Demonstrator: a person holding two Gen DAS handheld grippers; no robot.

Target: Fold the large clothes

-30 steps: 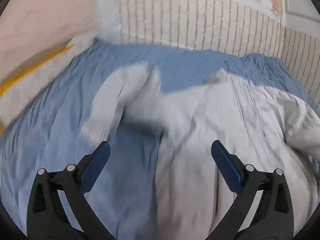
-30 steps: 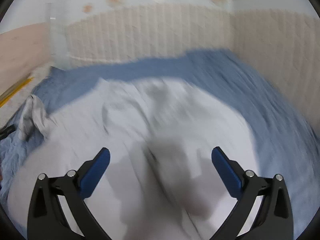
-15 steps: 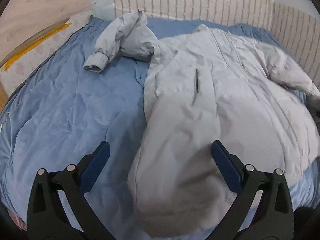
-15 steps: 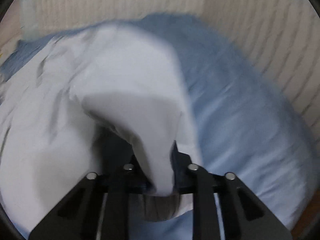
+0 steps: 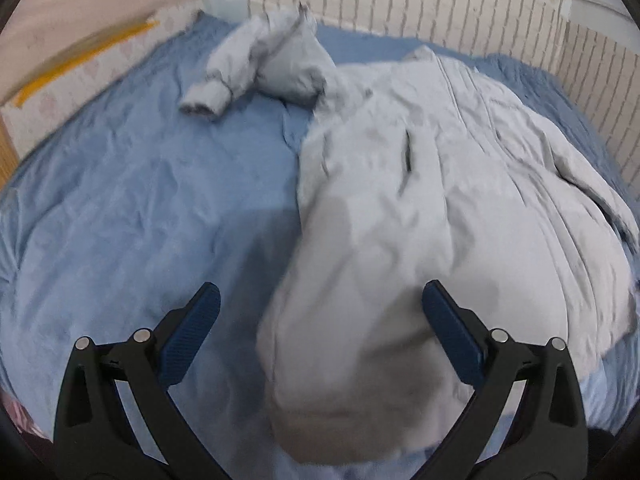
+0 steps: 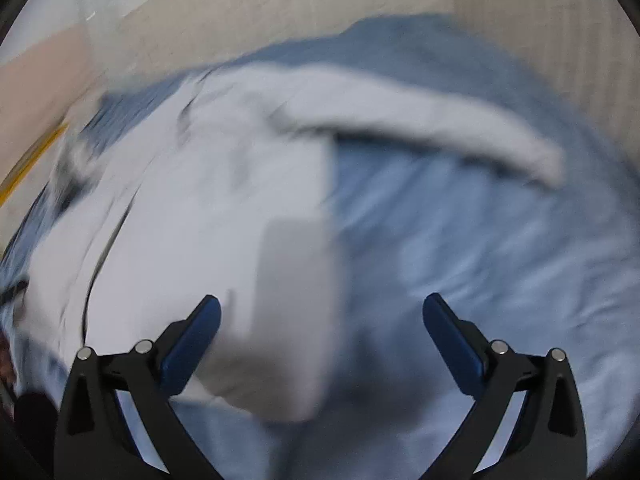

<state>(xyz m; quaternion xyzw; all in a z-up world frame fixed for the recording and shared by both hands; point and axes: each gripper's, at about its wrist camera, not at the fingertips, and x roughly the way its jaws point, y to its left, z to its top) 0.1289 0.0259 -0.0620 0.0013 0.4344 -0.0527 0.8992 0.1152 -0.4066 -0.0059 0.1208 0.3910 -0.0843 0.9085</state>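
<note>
A large light-grey padded jacket (image 5: 420,200) lies spread on a blue bedsheet (image 5: 132,200). One sleeve (image 5: 244,64) is bunched at the far left of it. My left gripper (image 5: 320,328) is open and empty, with the jacket's near hem between its fingers. In the blurred right wrist view the jacket (image 6: 192,208) fills the left half and its other sleeve (image 6: 432,128) stretches out to the right over the sheet. My right gripper (image 6: 320,336) is open, with the jacket's near corner lying between its fingers.
A ribbed cream padded wall (image 5: 400,0) runs along the far and right sides of the bed. A pale surface with a yellow stripe (image 5: 80,56) borders the bed's left side. Bare blue sheet (image 6: 480,260) lies right of the jacket.
My right gripper, shut on the jacket half a second ago, has opened and let it go, and it has pulled back. The left view has shifted only slightly.
</note>
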